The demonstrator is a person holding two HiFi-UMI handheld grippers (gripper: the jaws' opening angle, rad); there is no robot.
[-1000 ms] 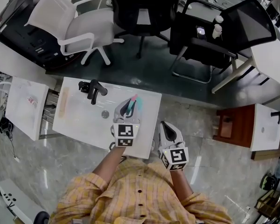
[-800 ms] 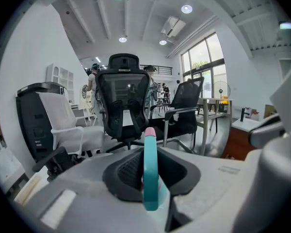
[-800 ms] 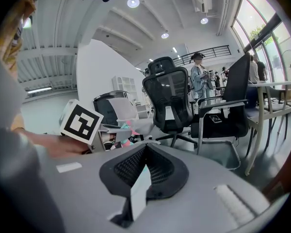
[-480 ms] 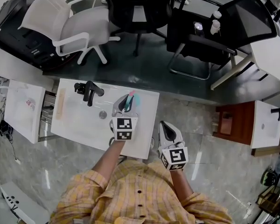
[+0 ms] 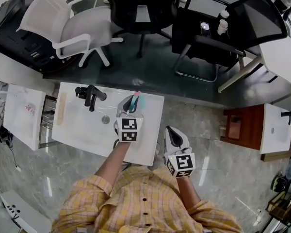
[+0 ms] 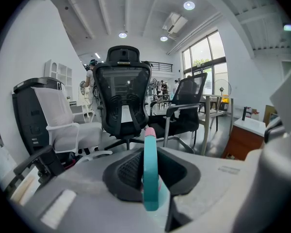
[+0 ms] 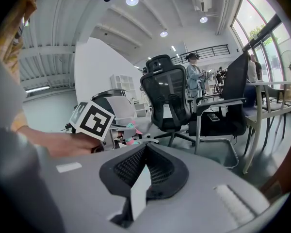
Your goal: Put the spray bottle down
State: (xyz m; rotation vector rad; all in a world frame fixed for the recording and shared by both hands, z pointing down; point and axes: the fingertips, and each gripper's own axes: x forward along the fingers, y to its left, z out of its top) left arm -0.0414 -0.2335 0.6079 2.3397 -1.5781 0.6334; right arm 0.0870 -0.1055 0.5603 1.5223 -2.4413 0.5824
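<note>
A teal spray bottle (image 5: pixel 137 102) with a pink tip sits between the fingers of my left gripper (image 5: pixel 132 107), which is shut on it over the right part of a white washbasin top (image 5: pixel 80 130). The left gripper view shows the bottle (image 6: pixel 151 178) upright and edge-on between the dark pads. My right gripper (image 5: pixel 172 133) hangs to the right of the basin top, over the marble floor, jaws together and empty. From the right gripper view (image 7: pixel 139 181) the left gripper's marker cube (image 7: pixel 93 119) appears at the left, with the bottle (image 7: pixel 131 129) just beyond it.
A black faucet (image 5: pixel 90 95) and a drain (image 5: pixel 105 120) sit on the left half of the basin top. Behind it stand a white office chair (image 5: pixel 70 25) and two black chairs (image 5: pixel 144 8) (image 5: pixel 208 38). A wooden cabinet (image 5: pixel 238 130) is at the right.
My left gripper has carried the bottle a little farther in over the basin top and lower. The right gripper has stayed where it was.
</note>
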